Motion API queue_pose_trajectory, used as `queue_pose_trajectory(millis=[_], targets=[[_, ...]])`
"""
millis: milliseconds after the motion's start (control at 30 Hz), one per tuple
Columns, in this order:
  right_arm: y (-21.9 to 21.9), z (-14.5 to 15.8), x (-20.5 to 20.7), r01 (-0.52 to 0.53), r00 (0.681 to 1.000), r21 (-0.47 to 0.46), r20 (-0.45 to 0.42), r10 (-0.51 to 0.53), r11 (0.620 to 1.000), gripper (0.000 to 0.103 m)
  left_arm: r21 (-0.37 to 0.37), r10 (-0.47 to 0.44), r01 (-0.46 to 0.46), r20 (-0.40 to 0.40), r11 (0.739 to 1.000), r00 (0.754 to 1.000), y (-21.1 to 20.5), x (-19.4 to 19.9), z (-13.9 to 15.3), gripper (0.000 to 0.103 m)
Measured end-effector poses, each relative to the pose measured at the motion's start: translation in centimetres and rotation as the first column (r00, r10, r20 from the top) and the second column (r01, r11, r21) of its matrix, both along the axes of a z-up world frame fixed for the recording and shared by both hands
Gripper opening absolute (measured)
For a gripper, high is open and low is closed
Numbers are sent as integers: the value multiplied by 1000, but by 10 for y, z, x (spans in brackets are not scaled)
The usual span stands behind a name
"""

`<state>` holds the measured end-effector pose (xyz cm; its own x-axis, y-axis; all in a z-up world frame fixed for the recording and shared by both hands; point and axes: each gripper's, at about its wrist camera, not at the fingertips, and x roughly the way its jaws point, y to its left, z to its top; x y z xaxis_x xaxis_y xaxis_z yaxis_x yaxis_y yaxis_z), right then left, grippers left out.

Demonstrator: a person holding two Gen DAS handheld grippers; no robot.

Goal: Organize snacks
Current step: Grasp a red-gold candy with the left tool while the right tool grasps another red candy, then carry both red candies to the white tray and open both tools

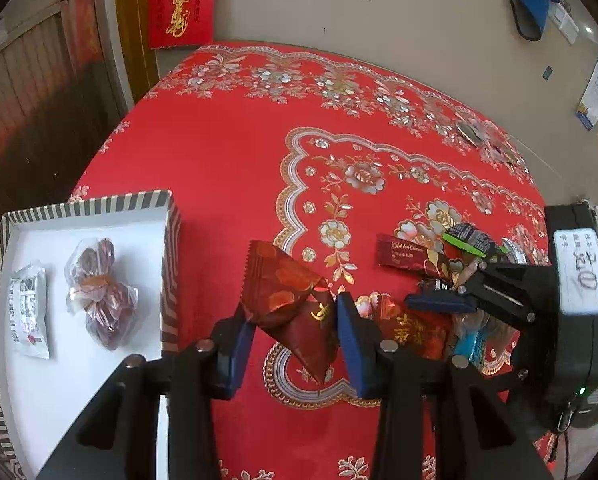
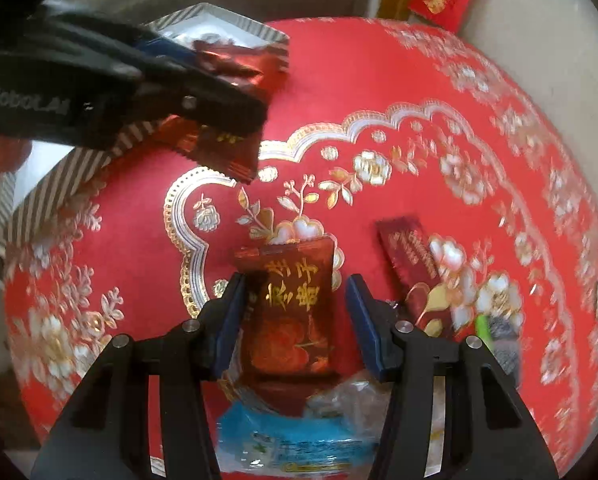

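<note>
**Already one packet up, and the box lies to your left**

Now your left gripper (image 1: 295, 336) has its fingers (image 1: 235, 352) pinched on a dark red foil packet (image 1: 287, 300), which hangs clear of the desk (image 1: 227, 152) with one corner pointing down. The striped box (image 1: 171, 240) sits just beside that hand, on its left, and its white floor already holds a bag of dates (image 1: 99, 292) and a small white sachet (image 1: 29, 312). So the carry you face is short and sideways: the packet only has to cross the near wall of the box, which stands between the fingers and the open floor. Judging by that wall, you will need to clear the rim before letting go.

Your right gripper (image 2: 295, 320) hovers over the loose pile, its fingers (image 2: 229, 320) apart and closed on nothing. A second red packet with gold lettering (image 2: 291, 308) lies flat on the desk straight between them, its long axis running along the line of the fingers, so they already stand across its narrow width. A blue wrapper (image 2: 299, 436) and clear plastic crowd its near end, and a dark red bar (image 2: 409, 256) lies just to the right. That hand is plainly the nearer one to the pile.
</note>
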<state>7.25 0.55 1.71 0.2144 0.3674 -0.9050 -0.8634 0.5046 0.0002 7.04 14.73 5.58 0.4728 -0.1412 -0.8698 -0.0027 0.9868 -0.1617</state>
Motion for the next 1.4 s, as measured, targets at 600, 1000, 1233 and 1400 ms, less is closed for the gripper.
queue_pose_trajectory(millis=[600, 1000, 1233, 1400], targets=[[-25, 34, -68, 323, 942, 176, 32, -333, 930, 26, 34, -13, 11, 38, 999, 999, -8, -32, -2, 43], [-16, 24, -60, 273, 962, 150, -19, -273, 950, 30, 14, -7, 7, 43, 1000, 999, -3, -42, 1, 43], [-5, 18, -40, 204, 979, 77, 8, -205, 976, 31, 7, 1, -1, 30, 1000, 1000, 5, -43, -1, 43], [0, 12, -30, 165, 986, 53, -45, -163, 985, 38, -1, -6, 6, 26, 1000, 1000, 2, -42, 0, 43]])
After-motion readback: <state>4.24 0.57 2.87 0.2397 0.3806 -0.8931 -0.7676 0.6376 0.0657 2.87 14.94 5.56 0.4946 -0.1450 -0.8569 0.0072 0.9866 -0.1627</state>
